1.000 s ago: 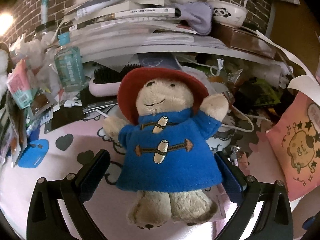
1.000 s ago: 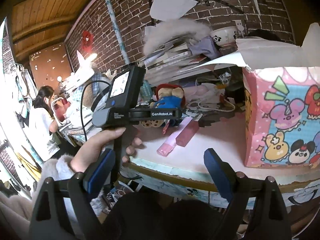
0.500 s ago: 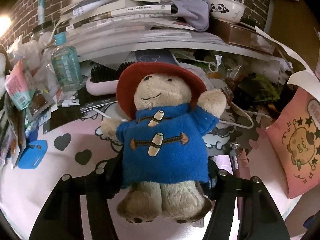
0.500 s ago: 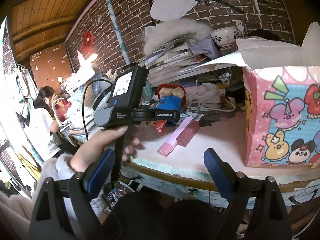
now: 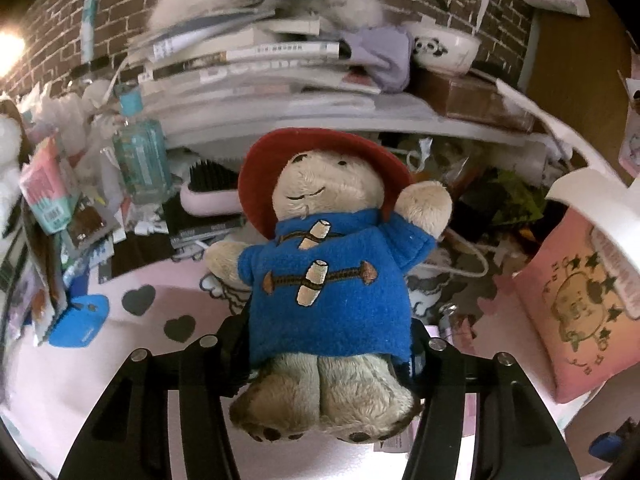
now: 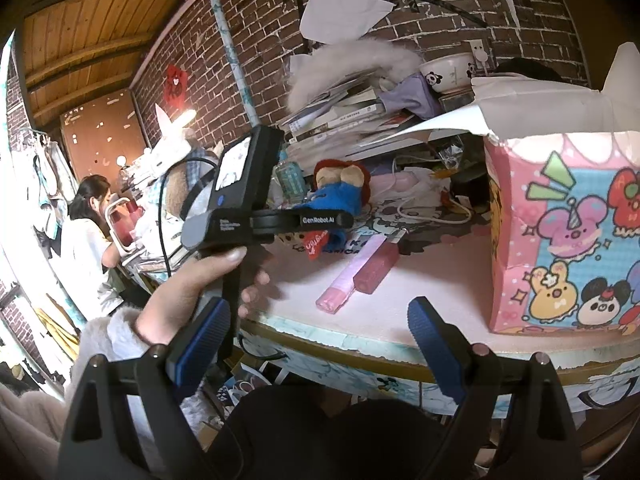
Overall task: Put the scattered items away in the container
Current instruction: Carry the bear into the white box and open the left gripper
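Note:
A plush bear (image 5: 328, 280) with a red hat and a blue coat sits between the fingers of my left gripper (image 5: 328, 344), which is shut on its lower body and holds it off the pink table mat (image 5: 120, 360). The bear also shows in the right wrist view (image 6: 338, 192), held by the left gripper (image 6: 328, 220). My right gripper (image 6: 320, 340) is open and empty, off the table's front edge. A pink cartoon-printed paper bag (image 6: 568, 232) stands open at the right; its side also shows in the left wrist view (image 5: 580, 304). Two pink tubes (image 6: 356, 272) lie on the mat.
A shelf (image 5: 320, 120) with stacked books (image 5: 240, 60), a panda bowl (image 5: 444, 50) and purple cloth hangs over the back of the table. A clear bottle (image 5: 140, 156), a hairbrush (image 5: 208, 188), packets, a white cable (image 6: 432, 216) and a blue tag (image 5: 80, 324) crowd the back and left.
My left gripper has closed on the bear's lower body and lifted it off the mat. The right gripper has stayed still and open.

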Available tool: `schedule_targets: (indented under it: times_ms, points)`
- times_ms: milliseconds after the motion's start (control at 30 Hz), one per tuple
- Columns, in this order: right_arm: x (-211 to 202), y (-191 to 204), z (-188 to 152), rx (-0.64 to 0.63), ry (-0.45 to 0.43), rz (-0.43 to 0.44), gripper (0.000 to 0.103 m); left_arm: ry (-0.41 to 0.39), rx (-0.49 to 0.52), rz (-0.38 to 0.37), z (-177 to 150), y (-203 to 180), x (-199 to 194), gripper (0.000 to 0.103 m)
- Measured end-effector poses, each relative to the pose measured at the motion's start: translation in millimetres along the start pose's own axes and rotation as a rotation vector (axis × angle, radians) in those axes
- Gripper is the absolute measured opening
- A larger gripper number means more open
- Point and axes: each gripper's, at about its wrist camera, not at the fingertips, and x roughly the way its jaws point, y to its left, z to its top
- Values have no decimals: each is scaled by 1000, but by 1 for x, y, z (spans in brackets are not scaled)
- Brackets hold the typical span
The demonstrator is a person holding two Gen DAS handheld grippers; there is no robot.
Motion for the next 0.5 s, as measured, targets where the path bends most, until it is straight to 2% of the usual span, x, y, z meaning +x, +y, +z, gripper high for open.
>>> schedule_targets:
  times_ms: [267, 500]
  points:
    - [-1, 1, 1, -3, -2, -4, 89, -75, 53, -28, 17, -19, -39, 52]
    - [-4, -1, 0, -4, -4, -6, 89, -134, 159, -119, 35, -64, -75, 52]
